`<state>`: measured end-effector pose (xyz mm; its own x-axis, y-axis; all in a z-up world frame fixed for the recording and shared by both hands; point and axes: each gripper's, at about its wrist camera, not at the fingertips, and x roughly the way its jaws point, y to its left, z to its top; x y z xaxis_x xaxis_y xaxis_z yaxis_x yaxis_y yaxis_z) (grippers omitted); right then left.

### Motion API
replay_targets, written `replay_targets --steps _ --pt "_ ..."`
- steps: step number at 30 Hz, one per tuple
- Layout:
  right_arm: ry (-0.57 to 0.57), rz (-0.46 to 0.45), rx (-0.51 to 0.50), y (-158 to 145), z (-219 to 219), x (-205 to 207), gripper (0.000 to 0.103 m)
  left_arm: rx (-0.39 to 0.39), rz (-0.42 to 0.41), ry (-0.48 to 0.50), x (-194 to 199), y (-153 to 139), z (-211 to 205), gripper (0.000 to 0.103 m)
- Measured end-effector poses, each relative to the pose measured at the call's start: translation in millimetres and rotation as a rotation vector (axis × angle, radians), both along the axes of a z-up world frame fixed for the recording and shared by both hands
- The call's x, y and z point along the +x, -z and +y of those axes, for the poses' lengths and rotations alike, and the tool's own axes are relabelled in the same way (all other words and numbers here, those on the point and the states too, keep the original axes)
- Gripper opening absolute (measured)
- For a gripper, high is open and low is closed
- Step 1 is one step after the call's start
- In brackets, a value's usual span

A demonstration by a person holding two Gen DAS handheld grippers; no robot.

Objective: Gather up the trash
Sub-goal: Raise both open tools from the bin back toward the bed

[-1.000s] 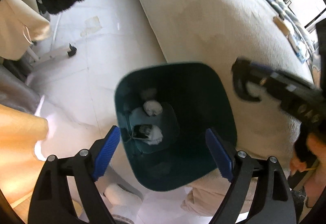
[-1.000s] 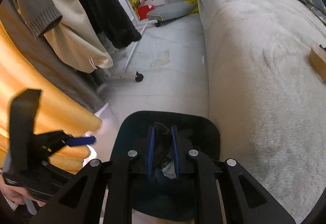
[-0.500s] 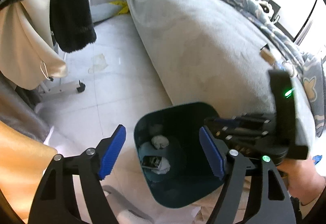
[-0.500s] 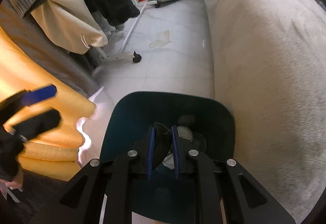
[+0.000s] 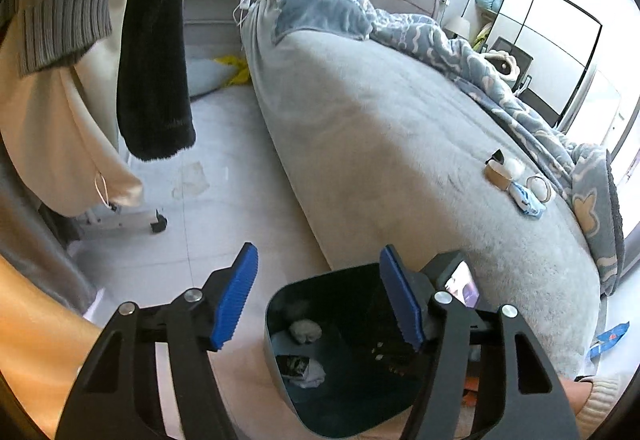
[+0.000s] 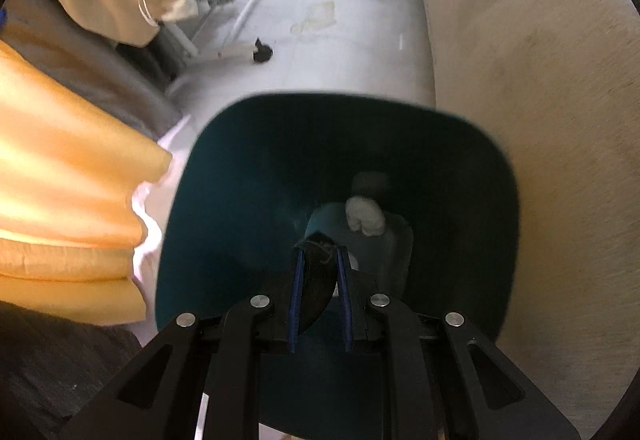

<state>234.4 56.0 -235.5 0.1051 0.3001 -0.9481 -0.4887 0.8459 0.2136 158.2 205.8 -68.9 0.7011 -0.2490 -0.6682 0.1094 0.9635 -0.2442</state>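
My right gripper [image 6: 319, 272] was pinched almost shut on a thin, dark, floppy scrap of trash [image 6: 316, 284]. It looked like a bit of black wrapper or cloth, with a curved edge and a crinkled top; I could not tell just what it was. I held it right over the open mouth of the dark teal plastic bin [image 6: 208, 176], a little way inside the rim, so I think the job with this piece was nearly done. All it needed was for me to let go.

My left gripper [image 5: 318, 300] was wide open and held nothing. It hung above the near side of the bin, with one blue pad over the floor and the other over the bin.

Down at the bottom of the bin lay a white crumpled ball of tissue [image 6: 365, 217] and a shiny little wrapper on more white paper [image 5: 302, 366]. So some trash was already in.

Farther off, on the soft grey bed [image 5: 400, 128], there was more to pick up, I think: a small brown cardboard piece [image 5: 496, 175], a white fluffy ball [image 5: 514, 167], a blue and white packet [image 5: 527, 200] and a pale ring [image 5: 538, 187], all near each other. A blue wrapper [image 5: 608, 337] lay low down beside the bed. On the pale tiled floor [image 5: 224, 224] was a see-through bit of plastic film [image 5: 192, 180], well apart from the bin.
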Motion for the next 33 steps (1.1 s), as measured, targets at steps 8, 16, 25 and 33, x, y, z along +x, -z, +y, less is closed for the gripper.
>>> replay_targets --steps 8,16,25,33 --pt "0.001 0.058 -0.082 19.7 -12.2 -5.3 0.026 0.014 -0.081 0.008 -2.8 -22.1 -7.3 0.066" --pt "-0.035 0.002 -0.046 -9.2 -11.9 -11.1 0.056 0.034 -0.161 0.005 -1.1 -45.8 -22.6 0.069" --pt "-0.034 -0.138 0.088 -81.3 -42.0 -13.4 0.068 -0.002 -0.234 -0.004 4.7 -76.0 -47.8 0.075" --pt "-0.016 -0.277 0.146 -129.7 -77.1 -8.8 0.073 -0.004 -0.245 0.006 16.6 -84.0 -79.7 0.081"
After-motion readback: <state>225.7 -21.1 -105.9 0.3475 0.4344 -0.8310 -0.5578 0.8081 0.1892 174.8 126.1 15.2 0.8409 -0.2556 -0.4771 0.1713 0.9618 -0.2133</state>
